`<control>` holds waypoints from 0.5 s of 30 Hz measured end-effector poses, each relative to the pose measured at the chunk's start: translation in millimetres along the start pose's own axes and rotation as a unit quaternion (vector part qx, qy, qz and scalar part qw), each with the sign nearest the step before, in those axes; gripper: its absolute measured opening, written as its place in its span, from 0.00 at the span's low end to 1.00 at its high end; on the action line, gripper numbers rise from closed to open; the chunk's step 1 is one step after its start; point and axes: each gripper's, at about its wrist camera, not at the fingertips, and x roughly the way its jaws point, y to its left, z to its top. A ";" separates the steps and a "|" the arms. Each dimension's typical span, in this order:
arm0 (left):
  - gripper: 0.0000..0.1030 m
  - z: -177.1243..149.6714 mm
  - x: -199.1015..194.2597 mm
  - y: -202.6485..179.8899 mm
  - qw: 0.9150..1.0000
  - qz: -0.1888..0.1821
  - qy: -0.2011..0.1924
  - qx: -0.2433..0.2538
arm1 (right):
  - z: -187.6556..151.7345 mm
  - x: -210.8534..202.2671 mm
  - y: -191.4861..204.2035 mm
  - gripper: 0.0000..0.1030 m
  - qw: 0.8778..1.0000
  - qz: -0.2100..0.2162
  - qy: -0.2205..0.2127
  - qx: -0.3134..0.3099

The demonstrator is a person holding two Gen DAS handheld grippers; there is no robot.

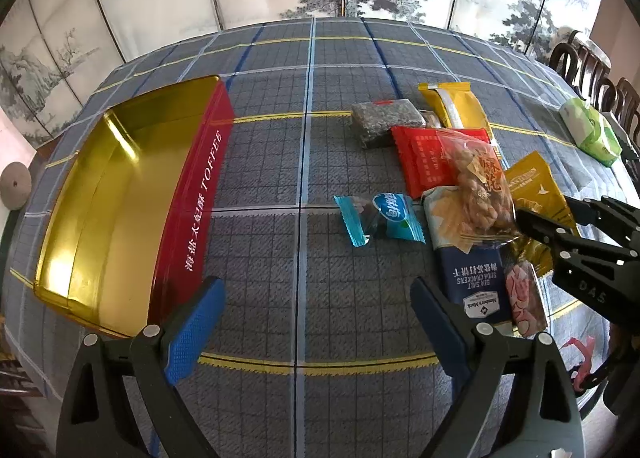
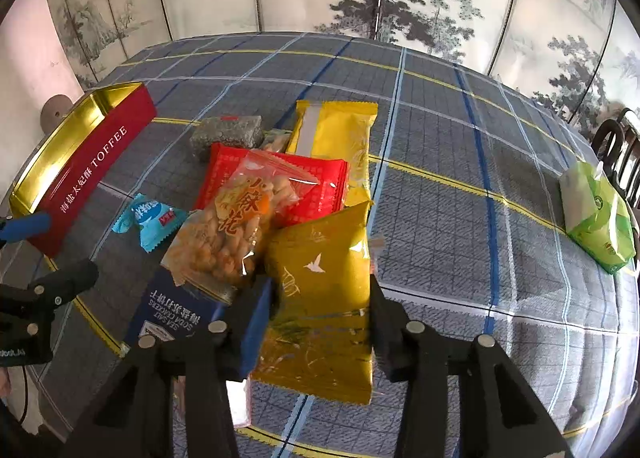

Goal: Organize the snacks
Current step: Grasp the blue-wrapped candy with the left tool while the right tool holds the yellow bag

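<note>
An open red and gold toffee tin (image 1: pixel 200 185) lies at the left of the checked tablecloth, gold inside showing. To its right is a heap of snacks: a clear bag of twisted fried dough (image 2: pixel 236 225), a red packet (image 2: pixel 320 185), a blue soda cracker pack (image 2: pixel 172 314), a blue candy (image 2: pixel 152 217), a long yellow packet (image 2: pixel 344 129) and a grey block (image 2: pixel 228 133). My right gripper (image 2: pixel 320 286) is shut on a yellow pouch with a white bird (image 2: pixel 320 258), one pad on each side edge. My left gripper (image 1: pixel 316 286) hangs open over bare cloth between tin and heap.
A green tissue pack (image 2: pixel 596 213) lies near the table's right edge. Dark wooden chairs (image 1: pixel 580 61) stand beyond that edge. A painted folding screen closes off the back. A pink packet (image 1: pixel 524 298) lies beside the cracker pack.
</note>
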 end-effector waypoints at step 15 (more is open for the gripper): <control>0.81 12.4 6.1 -6.4 1.000 -0.011 0.007 0.006 | -10.4 -22.6 -21.4 0.37 0.999 0.005 -0.026 0.042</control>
